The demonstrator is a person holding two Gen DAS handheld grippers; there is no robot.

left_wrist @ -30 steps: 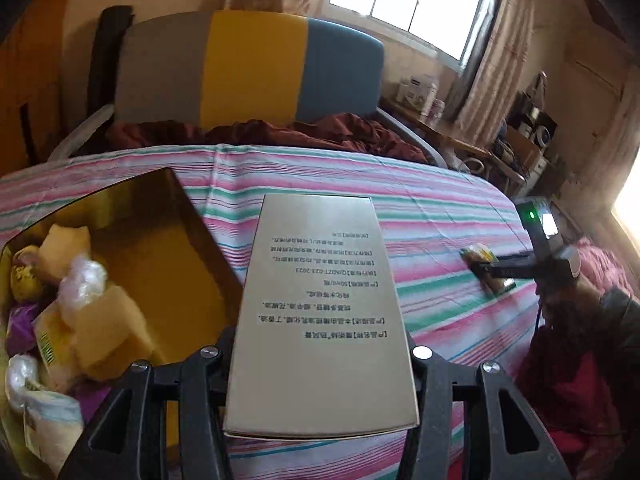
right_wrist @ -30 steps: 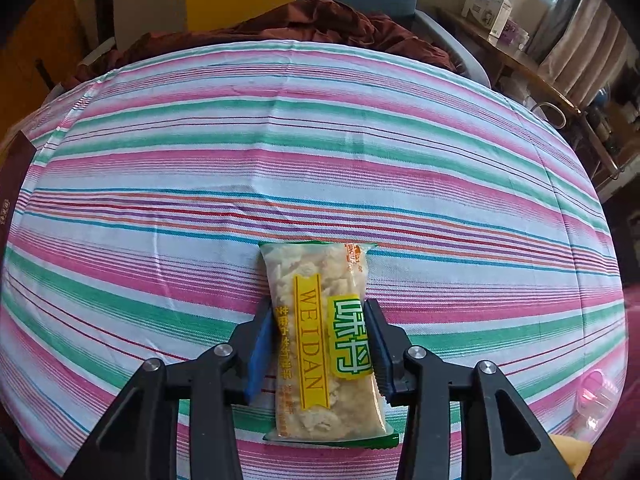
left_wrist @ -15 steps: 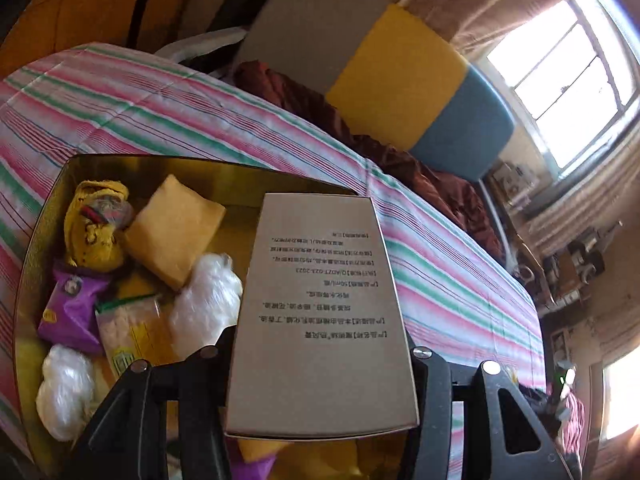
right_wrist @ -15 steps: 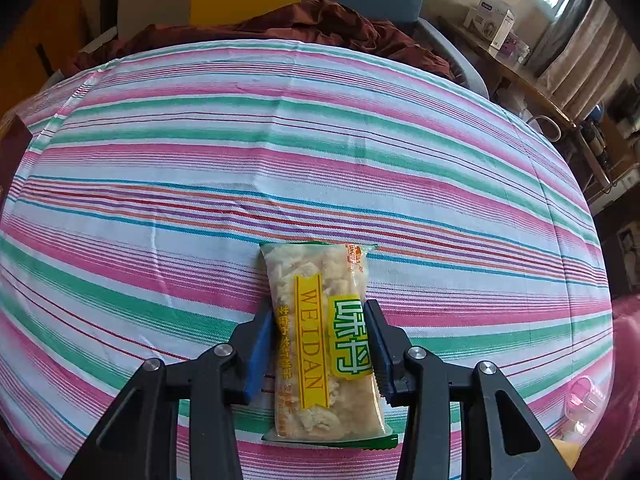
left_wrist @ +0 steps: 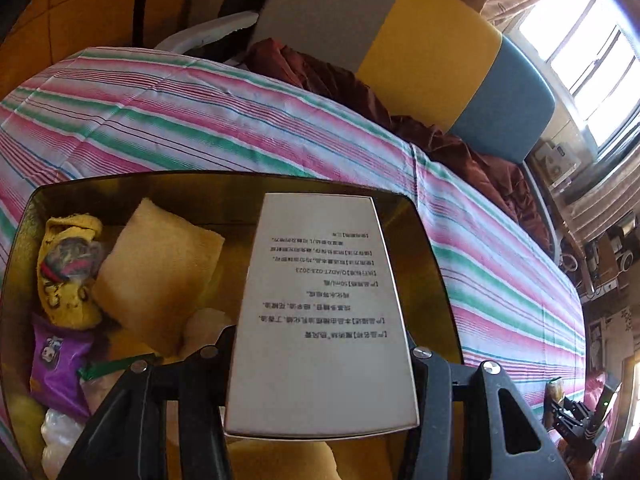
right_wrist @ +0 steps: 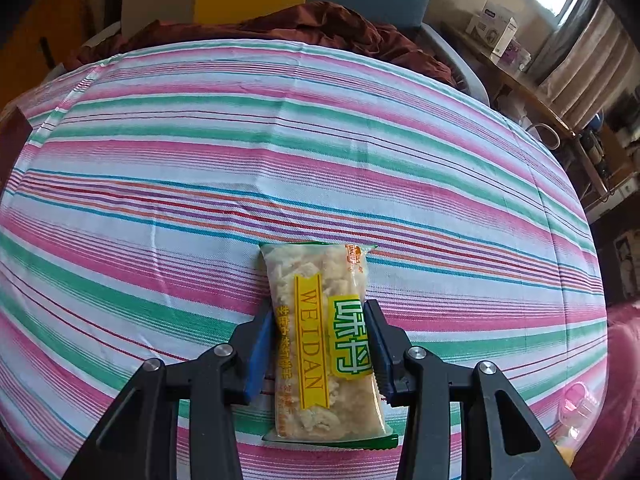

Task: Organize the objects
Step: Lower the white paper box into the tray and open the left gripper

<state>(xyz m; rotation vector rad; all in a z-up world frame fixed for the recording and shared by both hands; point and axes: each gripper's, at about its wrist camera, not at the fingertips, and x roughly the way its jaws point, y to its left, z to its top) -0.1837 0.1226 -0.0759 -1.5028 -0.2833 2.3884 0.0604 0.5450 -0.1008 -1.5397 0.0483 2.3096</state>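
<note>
Left hand-held gripper (left_wrist: 320, 364): jaws part-open, clamped on both sides of a grey carton (left_wrist: 320, 320) w/ printed text, held above a gold tin (left_wrist: 436, 264). Tin contents, near to far: white wrapped item (left_wrist: 60, 436), purple packet (left_wrist: 56, 364), yellow pouch (left_wrist: 68, 272), tan sponge-like block (left_wrist: 160, 276). Tin sits on striped cloth (left_wrist: 200, 120) over the desk.

Right hand-held gripper (right_wrist: 320, 344): jaws narrow, blue pads (right_wrist: 258, 356) pressed on both sides of a "WEIDAN" snack packet (right_wrist: 320, 340). Packet lies flat on the cloth, long axis pointing away from cam. Beyond the desk: dark red fabric (right_wrist: 312, 24), then a grey/yellow/blue chair back (left_wrist: 420, 52).
</note>
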